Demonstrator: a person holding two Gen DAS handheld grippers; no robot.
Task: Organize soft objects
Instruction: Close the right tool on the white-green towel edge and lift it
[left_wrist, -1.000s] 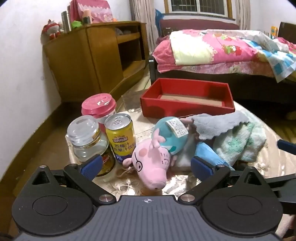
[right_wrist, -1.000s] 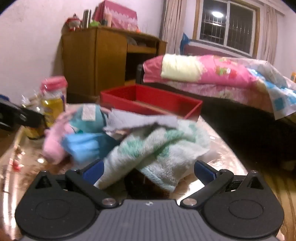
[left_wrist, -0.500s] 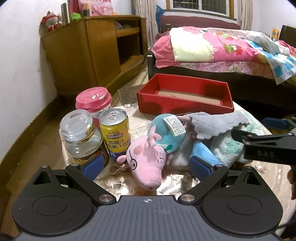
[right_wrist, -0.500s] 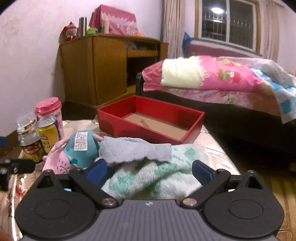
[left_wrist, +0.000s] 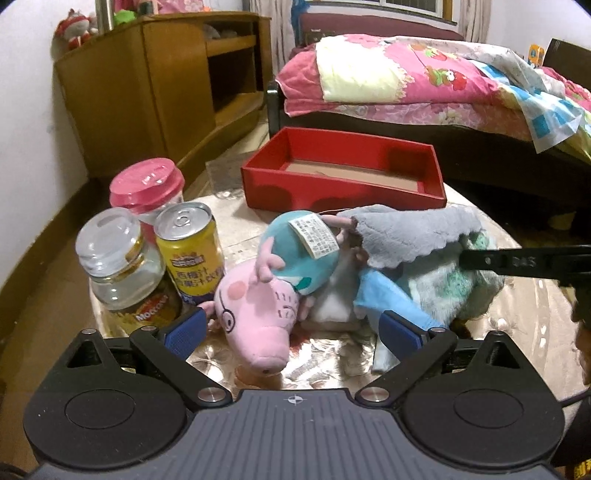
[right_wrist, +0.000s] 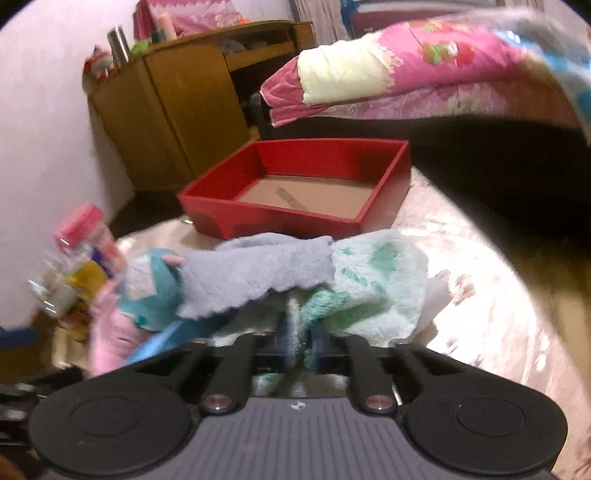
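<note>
A pink pig plush (left_wrist: 258, 306) in a teal dress lies on the round table, with a grey cloth (left_wrist: 410, 232) and a green-and-white towel (left_wrist: 454, 284) piled to its right. My left gripper (left_wrist: 291, 332) is open, its fingers either side of the plush's snout. My right gripper (right_wrist: 297, 332) is shut on the green-and-white towel (right_wrist: 373, 280), under the grey cloth (right_wrist: 258, 273); its finger shows in the left wrist view (left_wrist: 517, 262). An empty red box (left_wrist: 343, 173) stands behind the pile and shows in the right wrist view (right_wrist: 295, 192).
A glass jar (left_wrist: 122, 273), a yellow can (left_wrist: 190, 254) and a pink-lidded jar (left_wrist: 147, 184) stand at the table's left. A wooden cabinet (left_wrist: 155, 85) is at the far left, a bed (left_wrist: 424, 85) behind the table.
My right gripper has closed from open onto the green-and-white towel and tilted. My left gripper has stayed open near the plush.
</note>
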